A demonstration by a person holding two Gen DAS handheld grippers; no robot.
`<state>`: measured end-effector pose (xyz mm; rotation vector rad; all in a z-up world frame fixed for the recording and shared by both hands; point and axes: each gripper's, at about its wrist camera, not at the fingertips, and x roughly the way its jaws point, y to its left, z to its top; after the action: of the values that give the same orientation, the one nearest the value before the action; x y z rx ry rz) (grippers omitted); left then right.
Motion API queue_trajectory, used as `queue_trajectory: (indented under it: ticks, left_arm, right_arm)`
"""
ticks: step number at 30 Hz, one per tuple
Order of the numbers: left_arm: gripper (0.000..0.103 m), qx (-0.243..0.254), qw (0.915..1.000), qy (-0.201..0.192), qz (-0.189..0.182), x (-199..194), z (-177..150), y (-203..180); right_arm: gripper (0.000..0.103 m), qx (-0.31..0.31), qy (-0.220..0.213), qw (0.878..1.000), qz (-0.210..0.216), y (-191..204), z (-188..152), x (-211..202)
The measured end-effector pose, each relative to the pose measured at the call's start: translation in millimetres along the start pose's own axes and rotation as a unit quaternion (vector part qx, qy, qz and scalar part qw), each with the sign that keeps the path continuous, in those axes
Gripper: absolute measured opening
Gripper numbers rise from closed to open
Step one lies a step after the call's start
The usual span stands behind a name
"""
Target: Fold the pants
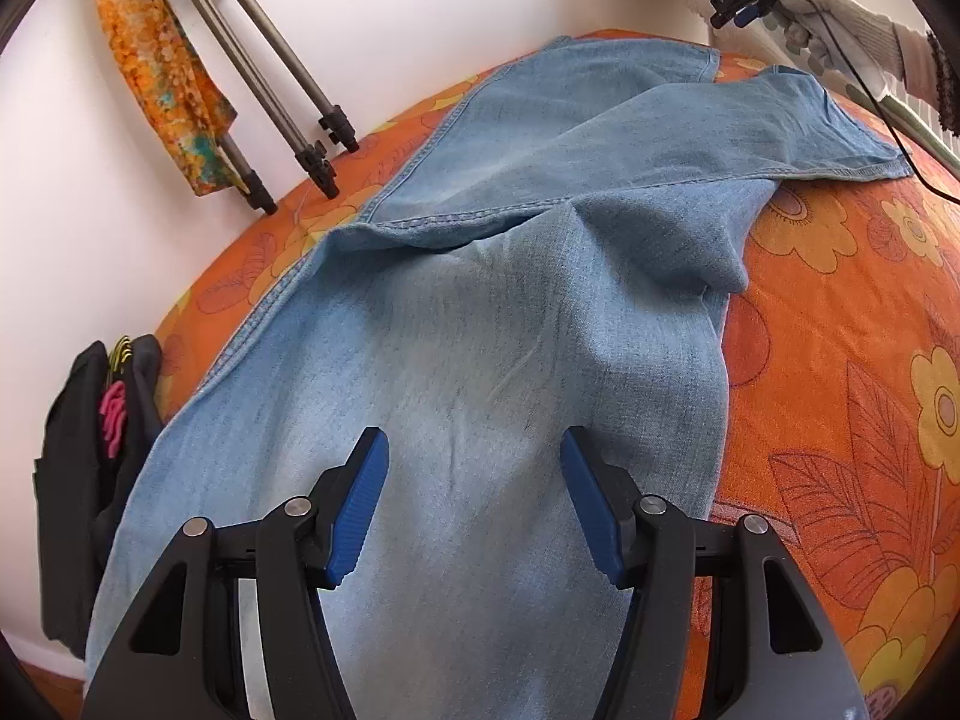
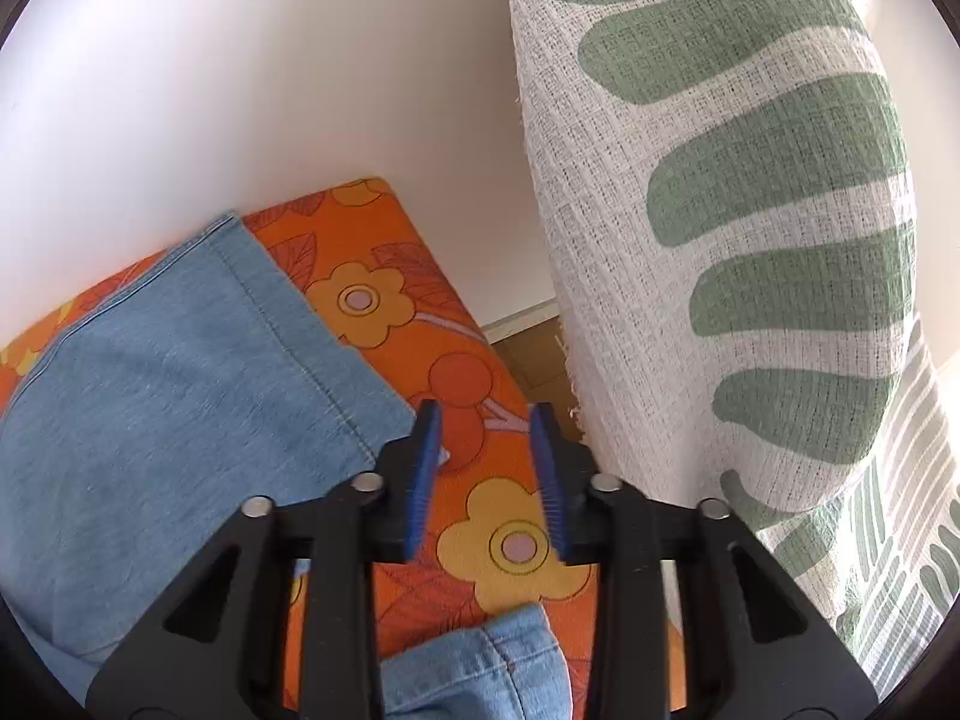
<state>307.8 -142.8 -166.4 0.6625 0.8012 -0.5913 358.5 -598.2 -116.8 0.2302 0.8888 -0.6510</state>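
Observation:
Light blue denim pants (image 1: 480,312) lie on an orange flowered cover (image 1: 840,324). The legs stretch away from me, one crossing over the other at the far end. My left gripper (image 1: 474,450) is open and empty, hovering over the near, wide part of the pants. In the right wrist view my right gripper (image 2: 486,414) is open and empty above the cover, just right of a hemmed leg end (image 2: 180,348). Another bit of denim (image 2: 480,660) shows under it. The right gripper's body shows at the far right in the left wrist view (image 1: 744,0).
A white wall runs behind the surface. A tripod (image 1: 276,90) and an orange scarf (image 1: 162,78) stand at the left. A dark bag (image 1: 90,480) hangs at the near left edge. A white and green curtain (image 2: 750,240) hangs close to the right gripper.

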Motion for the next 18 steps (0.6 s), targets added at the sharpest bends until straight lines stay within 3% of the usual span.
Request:
queue_trajectory:
  ticks: [4, 10, 13, 18]
  left_arm:
    - [0.060, 0.014, 0.9999, 0.002, 0.007, 0, 2, -3]
    - [0.060, 0.020, 0.9997, -0.005, 0.015, -9, 4, -8]
    - [0.060, 0.022, 0.9995, -0.017, 0.015, -17, 11, -11]
    - [0.060, 0.027, 0.9990, -0.032, 0.018, -22, 30, -13]
  right_arm:
    - [0.047, -0.057, 0.001, 0.997, 0.052, -11, -36, -50]
    - [0.048, -0.126, 0.025, 0.983, 0.132, -33, -126, -111]
    - [0.048, -0.176, 0.034, 0.970, 0.162, -26, -165, -133]
    - [0.048, -0.266, 0.043, 0.941, 0.203, 19, -206, -150]
